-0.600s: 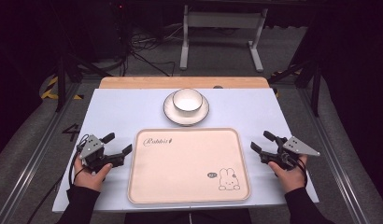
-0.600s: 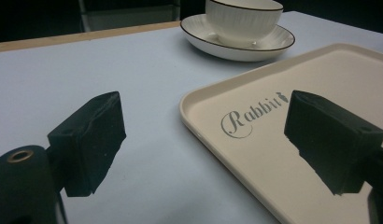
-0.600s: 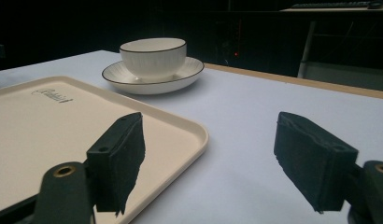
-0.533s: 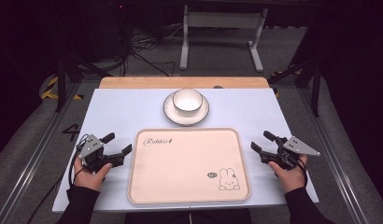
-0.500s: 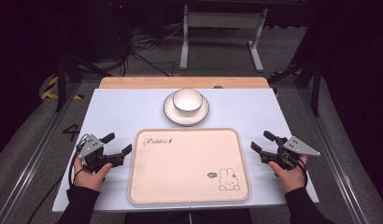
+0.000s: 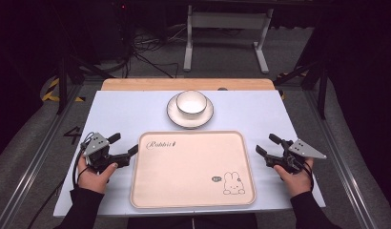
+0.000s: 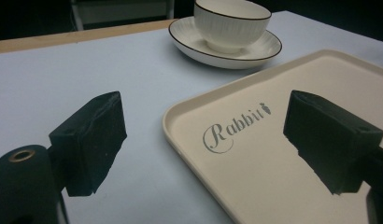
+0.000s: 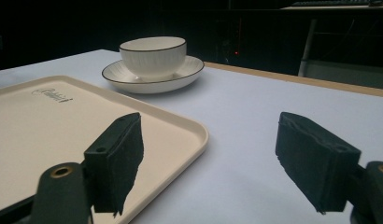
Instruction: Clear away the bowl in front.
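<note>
Pale blue counter [image 6: 136,114] with a wooden strip along its far edge, seen from above the near side. A cream rectangular tray [image 6: 193,169] lies flat at the middle of the near edge, printed with the word "Rabbit" at its far left corner and a small rabbit drawing near its near right corner; nothing lies on it. Just beyond the tray's far edge, near the middle of the counter, a white ribbed bowl [image 6: 191,103] with a dark rim stands upright on a matching saucer [image 6: 174,112].

Left claw [image 6: 123,145], held in the person's left hand [image 6: 94,175] close to the tray's left edge: jaws wide apart, nothing between them. In the left gripper view the left claw [image 7: 203,140] straddles the tray's far left corner.

Right claw [image 6: 269,144], held in the right hand [image 6: 298,180] just off the tray's right edge: jaws likewise spread, gripping nothing. In the right gripper view the tray's corner [image 8: 189,128] lies between the jaws, with the bowl [image 8: 153,56] and saucer beyond.
</note>
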{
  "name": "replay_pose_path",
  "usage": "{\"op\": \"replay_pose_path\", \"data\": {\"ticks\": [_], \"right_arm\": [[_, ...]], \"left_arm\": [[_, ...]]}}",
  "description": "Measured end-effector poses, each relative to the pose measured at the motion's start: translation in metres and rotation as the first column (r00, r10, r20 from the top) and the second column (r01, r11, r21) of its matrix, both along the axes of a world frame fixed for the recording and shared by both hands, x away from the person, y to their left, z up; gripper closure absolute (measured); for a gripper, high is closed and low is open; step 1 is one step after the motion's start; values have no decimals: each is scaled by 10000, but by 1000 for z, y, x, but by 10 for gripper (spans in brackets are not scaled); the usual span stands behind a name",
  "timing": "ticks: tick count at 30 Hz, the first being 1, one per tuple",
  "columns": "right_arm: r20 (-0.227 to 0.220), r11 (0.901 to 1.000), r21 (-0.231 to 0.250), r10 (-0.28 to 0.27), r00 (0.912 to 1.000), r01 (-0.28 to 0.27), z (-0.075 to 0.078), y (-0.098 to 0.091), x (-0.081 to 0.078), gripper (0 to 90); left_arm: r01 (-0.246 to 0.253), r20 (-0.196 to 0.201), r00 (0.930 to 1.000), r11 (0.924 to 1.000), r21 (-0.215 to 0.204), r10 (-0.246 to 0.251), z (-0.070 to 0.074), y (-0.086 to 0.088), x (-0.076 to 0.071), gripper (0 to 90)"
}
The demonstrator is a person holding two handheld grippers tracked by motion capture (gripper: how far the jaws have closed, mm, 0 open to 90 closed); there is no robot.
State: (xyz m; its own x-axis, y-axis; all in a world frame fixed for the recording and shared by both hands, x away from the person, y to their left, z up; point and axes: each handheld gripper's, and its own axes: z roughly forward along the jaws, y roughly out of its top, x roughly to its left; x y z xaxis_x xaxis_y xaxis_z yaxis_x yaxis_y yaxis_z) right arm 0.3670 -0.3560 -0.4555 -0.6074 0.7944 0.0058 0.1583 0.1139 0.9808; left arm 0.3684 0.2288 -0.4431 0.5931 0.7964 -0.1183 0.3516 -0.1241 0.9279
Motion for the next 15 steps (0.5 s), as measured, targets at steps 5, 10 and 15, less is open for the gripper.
{"op": "replay_pose_path", "data": {"ticks": [5,10,15], "right_arm": [[-22,10000,37,-2,10000,2,0,-1,0,229],[-18,10000,40,28,10000,-28,0,-1,0,223],[-43,10000,31,62,10000,-62,0,0,0,220]], "left_arm": [[85,-57,9999,9999,-64,-86,7,-3,0,132],[162,79,9998,9998,-134,-161,17,-5,-1,132],[240,215,9995,9995,-221,-235,28,-9,3,132]]}}
